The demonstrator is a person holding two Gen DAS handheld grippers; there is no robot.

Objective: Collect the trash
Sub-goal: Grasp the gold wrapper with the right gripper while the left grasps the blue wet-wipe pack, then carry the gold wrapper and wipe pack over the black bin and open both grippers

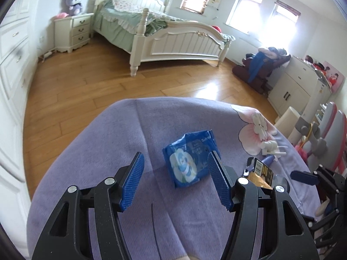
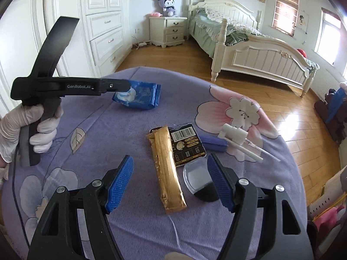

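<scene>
Grippers both spread, empty: left hand-held gripper (image 1: 176, 181) straddles blue pack (image 1: 190, 159); centre your pads, squeeze gently.

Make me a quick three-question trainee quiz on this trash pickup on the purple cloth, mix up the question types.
1. True or false: the left gripper is clamped on the crumpled blue plastic wrapper.
2. Which lies right beside the long gold foil sachet? A) black barcode card B) white plastic spray nozzle C) blue wrapper
3. Fill in: the right gripper hovers with open jaws over the ____ sachet.

Key: 1 false, its jaws stand open with the wrapper just ahead; 2 A; 3 gold.
</scene>
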